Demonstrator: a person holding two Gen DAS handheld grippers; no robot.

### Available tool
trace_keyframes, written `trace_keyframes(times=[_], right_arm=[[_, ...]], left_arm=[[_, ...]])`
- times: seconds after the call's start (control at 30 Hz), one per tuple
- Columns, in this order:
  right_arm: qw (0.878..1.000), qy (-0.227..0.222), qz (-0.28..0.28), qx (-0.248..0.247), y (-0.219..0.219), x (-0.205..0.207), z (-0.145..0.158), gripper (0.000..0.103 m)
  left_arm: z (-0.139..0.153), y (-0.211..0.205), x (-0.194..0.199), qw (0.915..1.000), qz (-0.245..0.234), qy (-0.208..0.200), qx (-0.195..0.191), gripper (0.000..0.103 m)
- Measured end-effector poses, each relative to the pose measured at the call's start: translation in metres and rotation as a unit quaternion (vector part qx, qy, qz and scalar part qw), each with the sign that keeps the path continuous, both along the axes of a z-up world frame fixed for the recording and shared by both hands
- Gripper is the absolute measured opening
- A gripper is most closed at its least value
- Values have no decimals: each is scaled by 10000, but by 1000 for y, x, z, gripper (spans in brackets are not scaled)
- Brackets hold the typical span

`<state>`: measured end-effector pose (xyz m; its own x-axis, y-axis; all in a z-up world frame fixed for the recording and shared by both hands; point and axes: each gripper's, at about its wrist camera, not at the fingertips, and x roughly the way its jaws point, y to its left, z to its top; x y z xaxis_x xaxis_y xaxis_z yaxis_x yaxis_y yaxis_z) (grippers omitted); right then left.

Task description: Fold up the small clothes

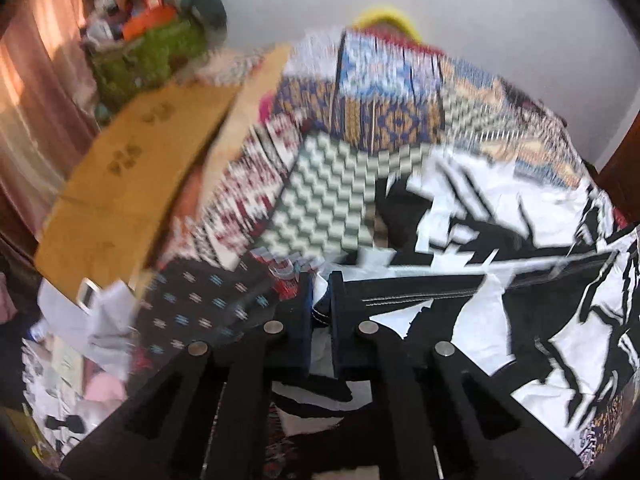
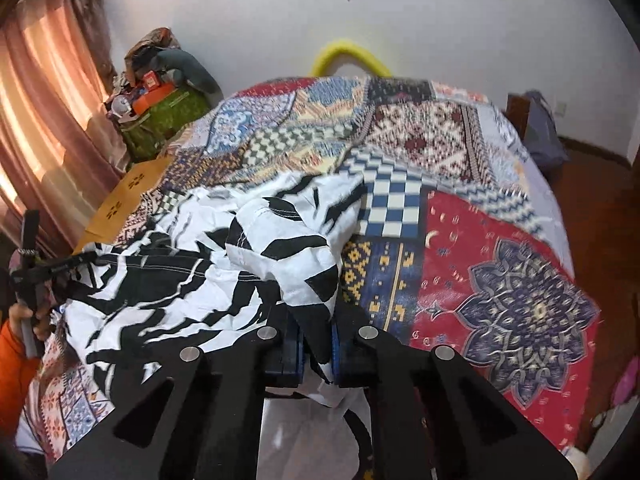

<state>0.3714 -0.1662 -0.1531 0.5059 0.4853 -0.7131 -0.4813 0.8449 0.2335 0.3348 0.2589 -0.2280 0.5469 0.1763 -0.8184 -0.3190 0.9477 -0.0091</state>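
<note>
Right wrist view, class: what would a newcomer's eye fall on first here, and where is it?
The black-and-white patterned garment grabs the eye first, crumpled across the near left of the bed, one edge pinched in the right hand-held gripper. Next comes the colourful patchwork bedspread beneath it, with a big red panel on the right. A yellow curved thing peeks up behind the bed's far edge.

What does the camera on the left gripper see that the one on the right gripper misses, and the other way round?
Only the left view: the white papers and clutter beside the bed, and the left gripper shut on a hem of the black-and-white patterned garment.

Only the right view: the red quilt patch with a dark flower medallion, a hand in an orange sleeve, and the right gripper shut on that garment's edge.

Both: the garment, the patchwork quilt, the brown cardboard sheet and pink curtains.
</note>
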Motion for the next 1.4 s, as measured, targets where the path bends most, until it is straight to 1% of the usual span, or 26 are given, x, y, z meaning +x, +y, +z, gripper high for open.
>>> trace_keyframes(times=[0.1, 0.2, 0.27, 0.3, 0.37, 0.43, 0.53, 0.67, 0.73, 0.8, 0.9, 0.97, 1.0, 1.03, 1.07, 1.13, 1.17, 1.2, 1.27, 1.3, 1.33, 1.37, 1.4], right_arm=[[9997, -223, -32, 67, -2, -4, 21, 8], [9984, -509, -209, 96, -3, 0, 41, 7], [9981, -526, -311, -7, 1, 12, 46, 6], [9978, -539, -381, -43, 3, 20, 48, 6], [9975, -506, -484, -27, 4, 35, 48, 6], [9972, -468, -587, -14, 6, 50, 45, 6], [9968, -420, -666, -115, 8, 67, 36, 6], [9968, -227, -697, -318, 12, 90, 9, 6], [9966, -97, -701, -428, 14, 101, -10, 6], [9961, -5, -719, -510, 13, 107, -23, 6], [9956, 102, -732, -582, 10, 113, -39, 6], [9958, 92, -687, -598, 9, 113, -42, 6], [9957, 64, -657, -644, 10, 112, -40, 6], [9956, 57, -628, -693, 10, 112, -39, 6], [9951, 43, -572, -802, 11, 110, -36, 6], [9947, 6, -539, -878, 8, 103, -28, 13], [9944, -12, -554, -900, 7, 102, -26, 14], [9942, -49, -599, -888, 4, 96, -20, 18], [9948, -81, -653, -776, -2, 85, -12, 27], [9957, -125, -640, -657, -7, 73, -4, 37], [9961, -160, -631, -603, -8, 67, -1, 43], [9964, -226, -600, -558, -12, 54, 5, 45], [9966, -259, -566, -543, -13, 46, 9, 45]], left_arm=[[32, -2, -6, 9992, 50, -364, 150, 5], [59, -4, 0, 9968, 71, -636, 480, 5], [72, -1, 17, 9958, 117, -643, 648, 5], [76, 2, 26, 9958, 156, -635, 635, 5], [80, 5, 43, 9958, 225, -634, 615, 4], [78, 8, 65, 9951, 301, -608, 721, 4], [62, 10, 94, 9943, 400, -461, 878, 4], [21, 16, 130, 9941, 500, -75, 960, 4], [-3, 20, 147, 9936, 525, 163, 986, 5], [-23, 20, 160, 9926, 527, 361, 1029, 5], [-46, 21, 170, 9918, 485, 608, 1010, 5], [-53, 19, 172, 9912, 461, 719, 1015, 6], [-53, 19, 171, 9906, 504, 739, 1039, 10], [-51, 18, 167, 9902, 556, 716, 1059, 10], [-48, 18, 163, 9912, 550, 655, 1011, 13], [-37, 19, 151, 9944, 460, 509, 806, 25], [-30, 20, 145, 9953, 440, 452, 733, 36], [-22, 21, 137, 9960, 434, 367, 691, 43], [-3, 19, 118, 9969, 349, 185, 680, 47], [5, 18, 108, 9972, 283, 122, 681, 51], [12, 16, 99, 9975, 224, 83, 669, 54], [19, 13, 88, 9978, 156, 48, 642, 59], [25, 10, 78, 9981, 104, 12, 608, 62]])
